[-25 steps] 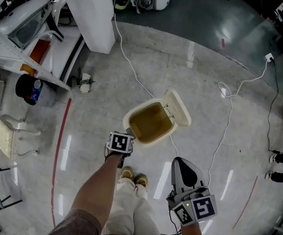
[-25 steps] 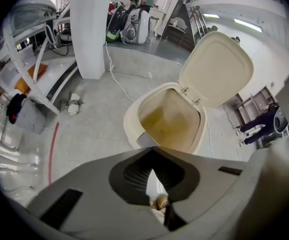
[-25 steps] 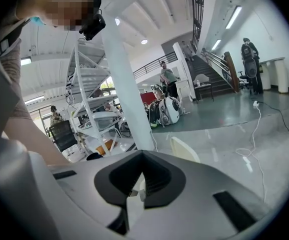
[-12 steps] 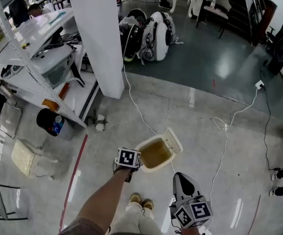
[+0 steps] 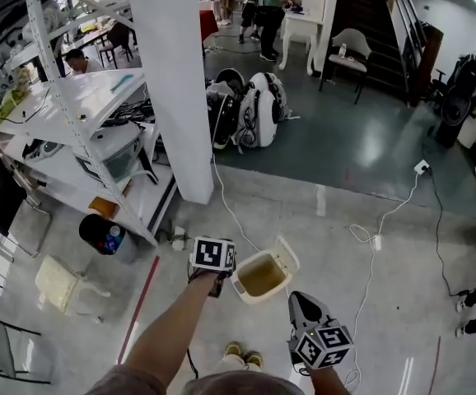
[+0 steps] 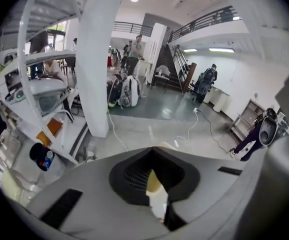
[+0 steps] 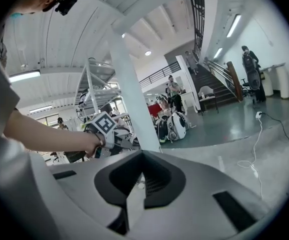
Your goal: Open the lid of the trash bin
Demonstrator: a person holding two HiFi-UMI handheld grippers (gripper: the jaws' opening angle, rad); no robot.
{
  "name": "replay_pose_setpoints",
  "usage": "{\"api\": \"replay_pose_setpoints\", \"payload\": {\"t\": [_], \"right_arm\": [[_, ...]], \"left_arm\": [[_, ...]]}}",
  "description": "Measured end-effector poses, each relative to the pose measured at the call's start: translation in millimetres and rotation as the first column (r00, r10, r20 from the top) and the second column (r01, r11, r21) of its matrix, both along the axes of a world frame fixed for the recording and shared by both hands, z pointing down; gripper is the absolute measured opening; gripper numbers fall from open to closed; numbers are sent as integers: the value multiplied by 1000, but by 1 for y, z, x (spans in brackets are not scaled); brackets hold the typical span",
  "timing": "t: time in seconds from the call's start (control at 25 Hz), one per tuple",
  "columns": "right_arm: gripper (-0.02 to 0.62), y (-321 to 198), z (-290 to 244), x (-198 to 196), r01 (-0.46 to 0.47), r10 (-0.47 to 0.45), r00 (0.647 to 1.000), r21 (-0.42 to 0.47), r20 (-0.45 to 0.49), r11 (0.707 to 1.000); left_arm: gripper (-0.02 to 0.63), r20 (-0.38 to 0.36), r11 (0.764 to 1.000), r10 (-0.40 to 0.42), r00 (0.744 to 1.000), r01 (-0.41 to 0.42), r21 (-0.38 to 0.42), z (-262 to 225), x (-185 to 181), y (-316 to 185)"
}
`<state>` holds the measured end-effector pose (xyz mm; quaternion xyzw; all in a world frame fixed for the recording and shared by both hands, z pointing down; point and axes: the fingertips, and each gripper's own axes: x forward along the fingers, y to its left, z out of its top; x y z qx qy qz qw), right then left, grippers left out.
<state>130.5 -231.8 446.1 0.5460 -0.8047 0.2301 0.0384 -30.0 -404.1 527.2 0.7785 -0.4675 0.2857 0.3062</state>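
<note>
The cream trash bin [image 5: 261,276] stands on the glossy floor with its lid [image 5: 287,254] swung up and back, so the yellowish inside shows. My left gripper [image 5: 225,271] is beside the bin's left rim under its marker cube; whether it touches the rim I cannot tell. In the left gripper view its jaws [image 6: 153,150] are together, and a strip of the bin [image 6: 154,184] shows through the slit. My right gripper [image 5: 305,309] hangs low, right of the bin and apart from it. Its jaws [image 7: 142,155] are shut on nothing.
A white pillar [image 5: 176,81] rises behind the bin, with a metal shelving rack [image 5: 81,113] to its left. A black bucket [image 5: 102,233], a white chair [image 5: 61,282], bags [image 5: 250,105] and white cables [image 5: 370,237] lie around. A red floor line [image 5: 139,307] runs left of me. People stand far back.
The head view has tilted up, so the bin now looks smaller and lower in frame. The left gripper stays by the bin's left rim; the lid stays open.
</note>
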Motion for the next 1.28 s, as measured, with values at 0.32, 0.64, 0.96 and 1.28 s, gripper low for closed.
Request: {"api": "replay_pose_setpoints", "payload": {"t": [0.32,0.64,0.96,1.28], "right_arm": [[34,-1,-31,4,-8,7,1000,49,17,999],[34,2,-60,5,-12,12,1000,120,5,993],[32,-9,-95,5,-4,15,999,257,-38,967],[32,-13,-104,12,-17,32,999,293,-44,956]], "left_arm": [[5,-22,983,54,998,-50,176,-113,10,24],[5,-59,896,138,989,-99,432,-195,31,80],[5,-112,777,104,988,-11,630,-207,19,109],[5,-181,729,128,975,31,684,-202,14,121]]}}
